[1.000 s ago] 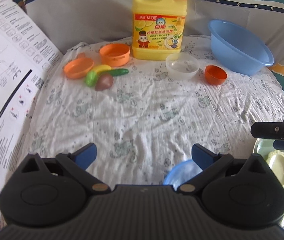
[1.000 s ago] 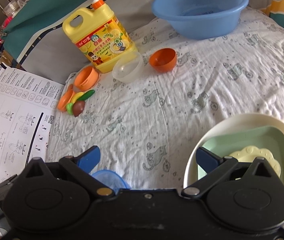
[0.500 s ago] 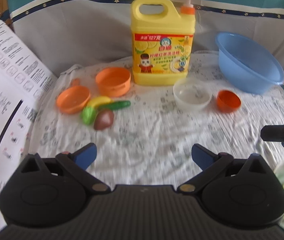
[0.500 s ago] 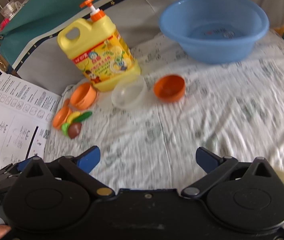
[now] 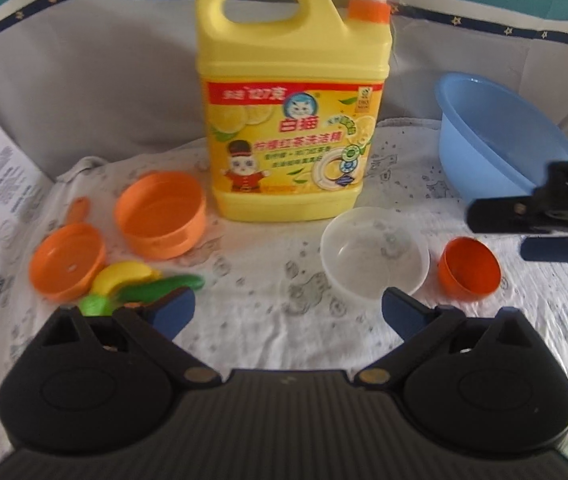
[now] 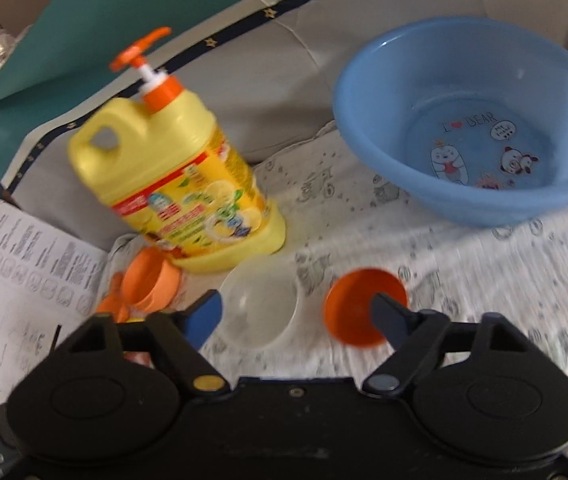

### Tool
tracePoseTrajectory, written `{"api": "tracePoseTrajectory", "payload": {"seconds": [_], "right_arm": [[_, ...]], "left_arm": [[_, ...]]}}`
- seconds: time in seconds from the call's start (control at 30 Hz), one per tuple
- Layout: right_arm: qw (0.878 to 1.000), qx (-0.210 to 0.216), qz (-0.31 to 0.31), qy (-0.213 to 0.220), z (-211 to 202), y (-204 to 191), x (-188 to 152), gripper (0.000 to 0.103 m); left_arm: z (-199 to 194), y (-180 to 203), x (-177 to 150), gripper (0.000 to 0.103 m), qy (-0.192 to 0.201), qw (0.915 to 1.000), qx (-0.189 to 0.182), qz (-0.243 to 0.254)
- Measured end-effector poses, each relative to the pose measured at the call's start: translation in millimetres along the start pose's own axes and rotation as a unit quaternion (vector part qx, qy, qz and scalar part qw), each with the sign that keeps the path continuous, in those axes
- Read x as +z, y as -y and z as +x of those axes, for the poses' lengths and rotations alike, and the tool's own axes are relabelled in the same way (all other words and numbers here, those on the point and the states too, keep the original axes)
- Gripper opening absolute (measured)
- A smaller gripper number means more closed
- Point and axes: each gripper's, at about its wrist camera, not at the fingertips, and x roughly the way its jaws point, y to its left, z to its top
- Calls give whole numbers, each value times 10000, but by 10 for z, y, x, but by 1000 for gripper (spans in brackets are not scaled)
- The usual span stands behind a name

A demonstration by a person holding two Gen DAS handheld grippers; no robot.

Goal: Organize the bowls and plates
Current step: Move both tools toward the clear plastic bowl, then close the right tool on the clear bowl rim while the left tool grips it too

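With its jaws closing on nothing yet, the right gripper [image 6: 295, 318] should straddle the clear bowl's [image 6: 260, 308] rim beside the detergent jug [image 6: 180, 192], while the left gripper [image 5: 287, 308] waits wide open and empty.

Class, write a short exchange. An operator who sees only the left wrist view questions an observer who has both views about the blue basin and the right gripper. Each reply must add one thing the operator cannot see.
Operator: I see mostly the outer wall of the blue basin. Is anything in it?
Observer: No, it is empty. Its floor carries printed cartoon pictures and the words I BEAR with a heart.
Operator: The right gripper comes into my picture from the side. What lies ahead of it?
Observer: Its jaws are closing. The clear bowl shows between its fingers, with neither pad pressing on it.
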Motion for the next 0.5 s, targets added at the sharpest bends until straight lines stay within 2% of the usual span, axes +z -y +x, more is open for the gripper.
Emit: {"api": "tracePoseTrajectory", "payload": {"seconds": [0.13,0.2,0.4,0.43,0.5], "right_arm": [[9999,113,6,-103,263,13,98,55],[9998,124,-49,-129,383,-2,124,42],[9994,190,-149,-266,685,-42,123,27],[9993,273,-219,-140,725,-51,119,26],[9992,247,-264,-158,793,-80,100,23]], "left_arm": [[219,21,75,87,-129,9998,-176,-49],[313,23,100,82,-194,9995,-236,-79],[532,40,156,58,-372,9979,-499,-150],[558,50,160,54,-391,9977,-530,-128],[607,69,165,47,-420,9972,-606,-93]]}}
